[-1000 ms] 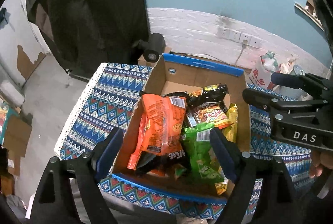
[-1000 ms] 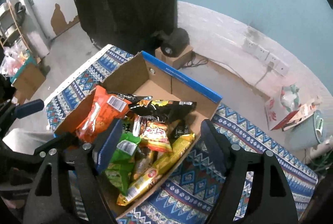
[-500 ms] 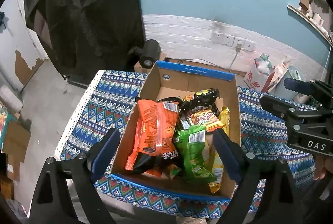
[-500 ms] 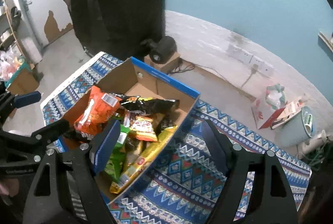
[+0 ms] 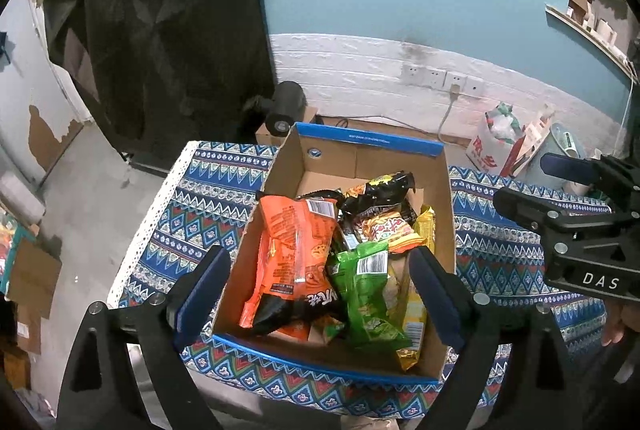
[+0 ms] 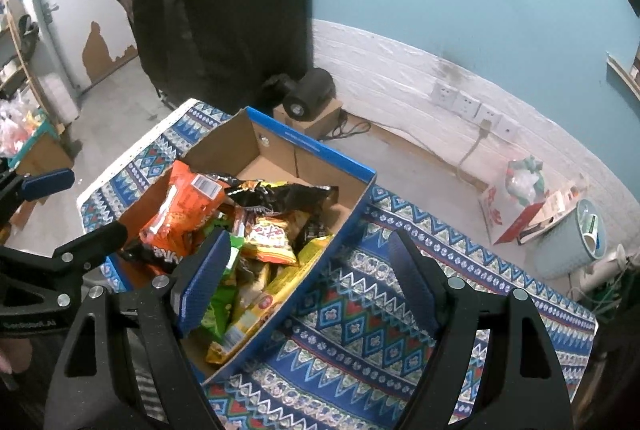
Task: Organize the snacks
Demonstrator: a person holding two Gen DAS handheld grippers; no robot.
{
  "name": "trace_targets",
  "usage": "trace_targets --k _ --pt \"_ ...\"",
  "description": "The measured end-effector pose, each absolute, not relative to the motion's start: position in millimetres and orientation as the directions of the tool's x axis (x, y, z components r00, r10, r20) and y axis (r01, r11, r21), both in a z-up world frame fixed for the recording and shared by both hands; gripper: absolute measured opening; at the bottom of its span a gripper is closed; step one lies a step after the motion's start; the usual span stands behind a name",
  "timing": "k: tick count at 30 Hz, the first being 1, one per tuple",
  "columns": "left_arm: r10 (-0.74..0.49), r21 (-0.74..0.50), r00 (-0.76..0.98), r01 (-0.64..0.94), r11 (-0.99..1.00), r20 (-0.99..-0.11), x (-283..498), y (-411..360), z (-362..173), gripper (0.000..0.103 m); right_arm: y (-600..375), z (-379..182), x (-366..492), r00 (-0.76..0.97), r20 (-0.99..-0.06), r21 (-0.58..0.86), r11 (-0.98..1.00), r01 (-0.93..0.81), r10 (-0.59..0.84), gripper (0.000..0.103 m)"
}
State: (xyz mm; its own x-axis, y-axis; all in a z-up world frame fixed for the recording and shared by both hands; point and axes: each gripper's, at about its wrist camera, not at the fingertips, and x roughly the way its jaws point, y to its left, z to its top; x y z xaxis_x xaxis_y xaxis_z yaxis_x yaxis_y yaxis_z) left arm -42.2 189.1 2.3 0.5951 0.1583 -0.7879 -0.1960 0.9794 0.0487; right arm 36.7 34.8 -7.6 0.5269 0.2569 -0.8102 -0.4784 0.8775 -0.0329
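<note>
- A brown cardboard box with blue rim (image 5: 370,143) is sitting on a table under a blue patterned cloth (image 5: 208,206), near its left edge
- An orange crisp packet (image 5: 294,250), a green snack bag (image 5: 368,294), a black snack bag (image 5: 380,190) and a yellow wrapper (image 5: 414,314) are lying piled inside the box
- The left gripper (image 5: 320,294) is hovering above the box, jaws spread wide, gripping nothing
- The right gripper (image 6: 308,282) is hanging over the box's right wall, jaws apart and empty

The left claw (image 5: 320,294) is held high, jaws spread wide and empty. The right claw (image 6: 306,284) hangs level beside it, likewise agape. A hand (image 5: 614,328) seems to grip the right handle.
</note>
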Motion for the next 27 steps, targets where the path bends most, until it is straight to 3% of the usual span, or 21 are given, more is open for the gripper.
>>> trace_targets --k 27 --pt "0.156 0.047 0.579 -0.199 0.979 -0.8 -42.2 192.2 0.9 0.092 35.0 -8.6 38.3 0.527 -0.811 -0.033 0.88 -0.474 0.254 0.08"
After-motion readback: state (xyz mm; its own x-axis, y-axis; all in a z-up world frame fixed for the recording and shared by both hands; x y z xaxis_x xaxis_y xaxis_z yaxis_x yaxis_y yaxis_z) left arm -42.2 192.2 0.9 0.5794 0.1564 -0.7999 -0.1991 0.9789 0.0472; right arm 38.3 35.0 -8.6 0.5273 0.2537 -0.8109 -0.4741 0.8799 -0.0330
